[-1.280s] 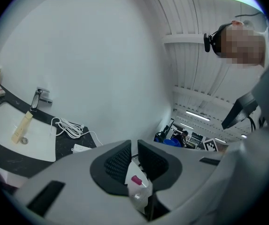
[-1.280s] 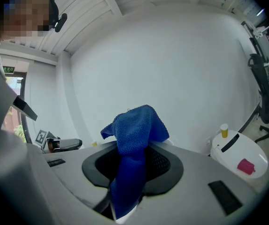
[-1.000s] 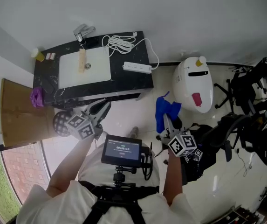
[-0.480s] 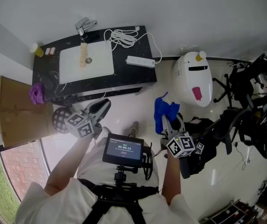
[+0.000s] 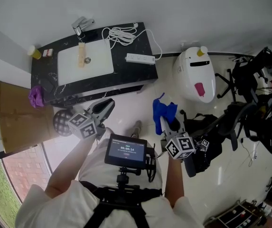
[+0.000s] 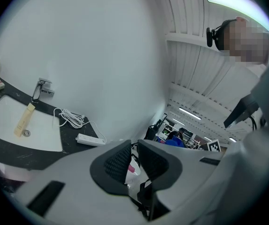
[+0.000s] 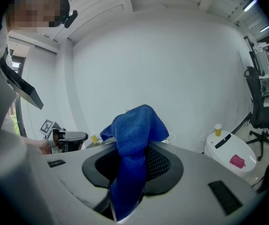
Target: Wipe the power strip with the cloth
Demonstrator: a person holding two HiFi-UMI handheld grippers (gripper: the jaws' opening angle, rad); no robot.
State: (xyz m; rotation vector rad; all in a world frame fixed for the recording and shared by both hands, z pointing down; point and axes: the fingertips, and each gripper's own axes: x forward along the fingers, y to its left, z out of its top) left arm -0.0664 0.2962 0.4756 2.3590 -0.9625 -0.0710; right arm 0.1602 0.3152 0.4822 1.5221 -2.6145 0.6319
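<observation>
The white power strip [image 5: 140,58] lies on the black counter [image 5: 140,77], right of the white sink basin [image 5: 85,57]. Its coiled cable [image 5: 121,33] rests behind it. The left gripper view also catches the power strip [image 6: 89,140], far off. My right gripper [image 5: 166,123] is shut on a blue cloth [image 5: 163,110], held above the floor well short of the counter. The blue cloth [image 7: 135,130] hangs pinched between the jaws of the right gripper [image 7: 133,165]. My left gripper [image 5: 106,106] hovers near the counter's front edge. The left gripper [image 6: 134,149] has its pads almost touching, with nothing between them.
A faucet [image 5: 81,26] and a yellow bottle [image 5: 35,52] sit at the counter's back. A purple object [image 5: 36,98] rests on its left end, beside a wooden board [image 5: 17,118]. A white bin [image 5: 196,80], office chairs [image 5: 249,89] and a black bag [image 5: 200,146] crowd the right.
The right gripper with the cloth has drifted slightly left. The left gripper has hardly moved. The counter sits a little higher in the head view.
</observation>
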